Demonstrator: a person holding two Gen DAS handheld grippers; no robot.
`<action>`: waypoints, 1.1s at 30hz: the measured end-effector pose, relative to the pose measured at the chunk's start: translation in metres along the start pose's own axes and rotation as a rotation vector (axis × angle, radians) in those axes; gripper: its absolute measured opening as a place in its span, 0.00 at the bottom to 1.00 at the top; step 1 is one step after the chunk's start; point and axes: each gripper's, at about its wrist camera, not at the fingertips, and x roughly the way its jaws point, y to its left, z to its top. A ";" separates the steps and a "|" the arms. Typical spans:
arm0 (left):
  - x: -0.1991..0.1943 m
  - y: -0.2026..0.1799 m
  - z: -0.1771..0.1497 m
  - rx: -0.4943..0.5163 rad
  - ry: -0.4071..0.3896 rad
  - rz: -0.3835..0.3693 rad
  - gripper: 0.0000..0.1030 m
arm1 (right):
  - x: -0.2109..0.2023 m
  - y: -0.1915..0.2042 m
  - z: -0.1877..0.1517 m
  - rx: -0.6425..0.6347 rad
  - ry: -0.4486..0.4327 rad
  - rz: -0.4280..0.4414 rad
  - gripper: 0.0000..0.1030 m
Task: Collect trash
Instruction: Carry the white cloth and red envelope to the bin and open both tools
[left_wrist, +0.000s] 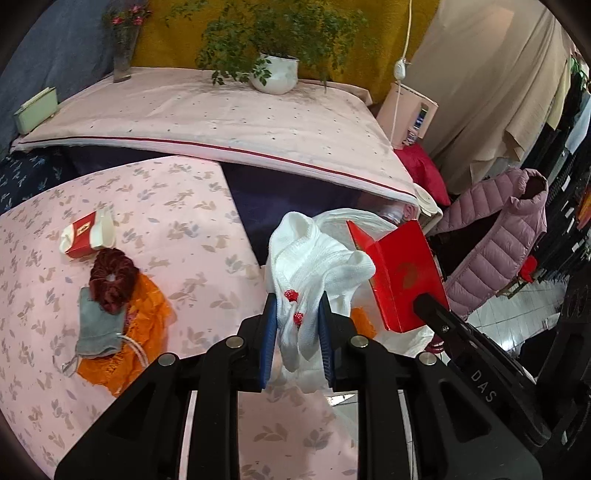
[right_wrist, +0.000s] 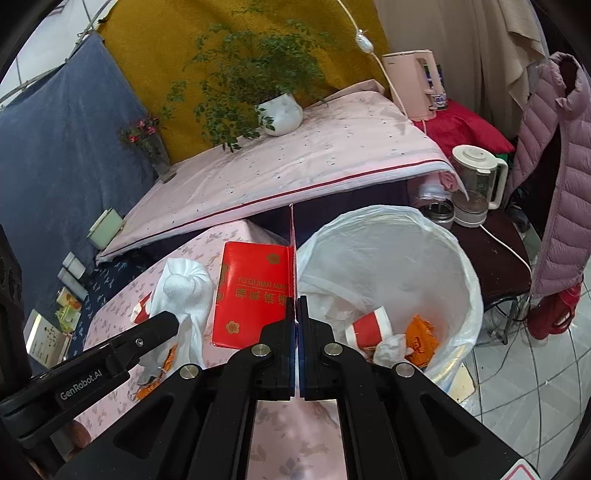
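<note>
Above pink floral tablecloth (left_wrist: 192, 236), left hand-held gripper (left_wrist: 297, 321) pinches white cloth (left_wrist: 314, 254); right hand-held gripper (right_wrist: 296, 317) pinches red envelope (right_wrist: 253, 291).

Knitted white cloth (left_wrist: 314, 258); glossy red card envelope (right_wrist: 255, 291).

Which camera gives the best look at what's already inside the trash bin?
The right wrist view: it looks down into the white-lined trash bin, showing a red paper cup and orange wrapper. In the left wrist view the held white cloth and red envelope hide it.

I count two red paper cups: one (left_wrist: 87, 235) left of my jaws, one (right_wrist: 369, 326) right, plus one red envelope (right_wrist: 255, 295) between them.
</note>
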 end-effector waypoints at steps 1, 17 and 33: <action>0.004 -0.007 0.000 0.009 0.006 -0.009 0.20 | -0.001 -0.007 0.000 0.010 -0.001 -0.006 0.01; 0.047 -0.056 -0.002 0.066 0.065 -0.023 0.56 | 0.007 -0.065 0.002 0.092 0.010 -0.047 0.01; 0.044 -0.016 -0.008 -0.013 0.059 0.053 0.65 | 0.022 -0.048 0.005 0.054 0.014 -0.076 0.11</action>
